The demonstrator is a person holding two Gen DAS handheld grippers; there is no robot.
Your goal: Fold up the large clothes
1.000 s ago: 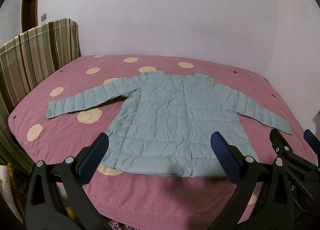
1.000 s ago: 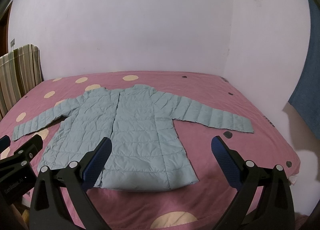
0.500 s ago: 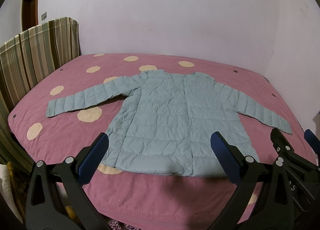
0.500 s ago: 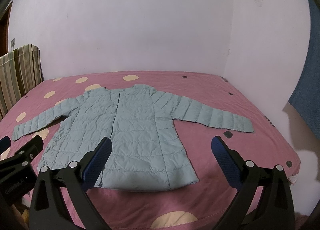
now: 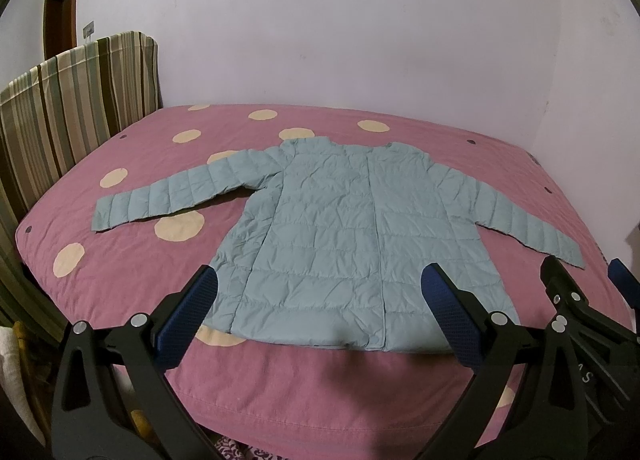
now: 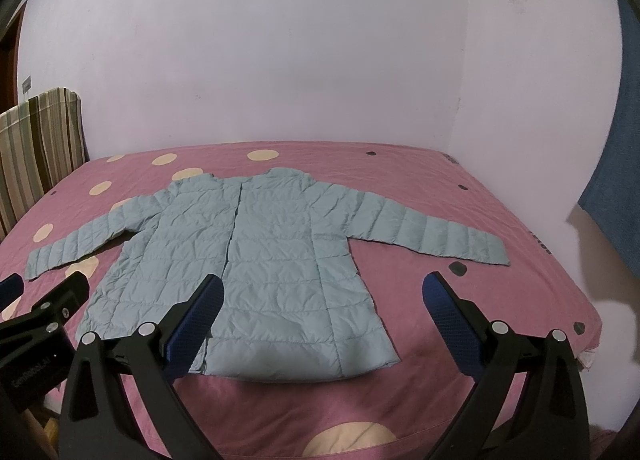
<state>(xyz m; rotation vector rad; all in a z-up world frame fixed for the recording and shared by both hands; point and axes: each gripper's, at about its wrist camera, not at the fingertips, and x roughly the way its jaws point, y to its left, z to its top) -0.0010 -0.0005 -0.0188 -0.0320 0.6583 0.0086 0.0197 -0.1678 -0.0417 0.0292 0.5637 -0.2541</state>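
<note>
Both tongs, left gripper [image 5: 318,310] and right gripper [image 6: 320,310], gape wide and empty; pinching only the top layer of the pale-blue quilted puffer jacket [image 5: 352,236] risks a slipping, lopsided fold.

Bare bedspread [image 5: 132,268] rings the jacket [image 5: 344,244]; walls [image 6: 520,99] behind.

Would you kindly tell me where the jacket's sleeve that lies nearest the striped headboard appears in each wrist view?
Left wrist view: that sleeve runs left of centre, its cuff towards the left edge, above the left tongs.
Right wrist view: the sleeve sits at far left, its cuff near the picture edge.
Shared landmark: the striped headboard stands at the left in both views.
</note>
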